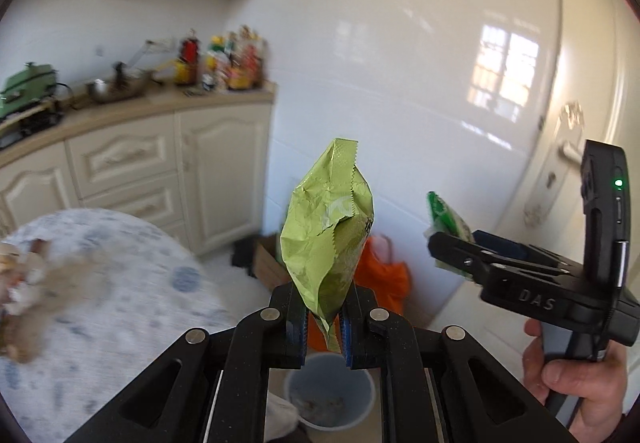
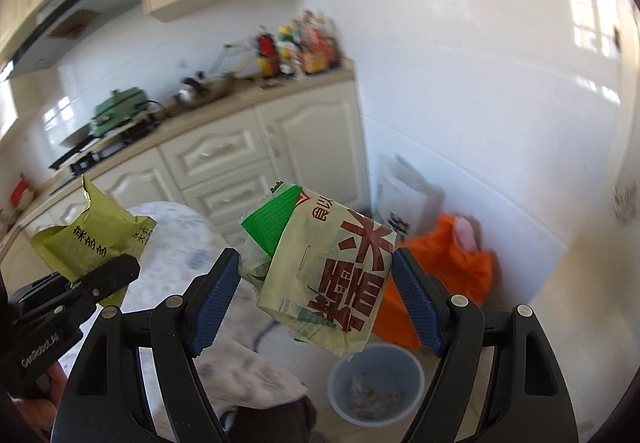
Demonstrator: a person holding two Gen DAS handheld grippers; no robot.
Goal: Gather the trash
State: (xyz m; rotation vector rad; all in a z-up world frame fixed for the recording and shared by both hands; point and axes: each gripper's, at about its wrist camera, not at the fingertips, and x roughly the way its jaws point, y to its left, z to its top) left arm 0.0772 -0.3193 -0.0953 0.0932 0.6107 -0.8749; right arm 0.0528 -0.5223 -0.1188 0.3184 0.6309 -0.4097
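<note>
Left wrist view: crumpled olive-green wrapper, serrated edges.

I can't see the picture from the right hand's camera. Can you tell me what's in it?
The right gripper holds a pale wrapper with big red writing above a grey bin on the kitchen floor. At the left, the left gripper pinches a green packet; an orange bag sits by the wall.

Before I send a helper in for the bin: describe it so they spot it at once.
Find the white tiled wall where the cream cabinets end. On the floor there, nearer than the orange bag, stands the bin: a round, pale blue bucket, open-topped, with scraps inside.
</note>
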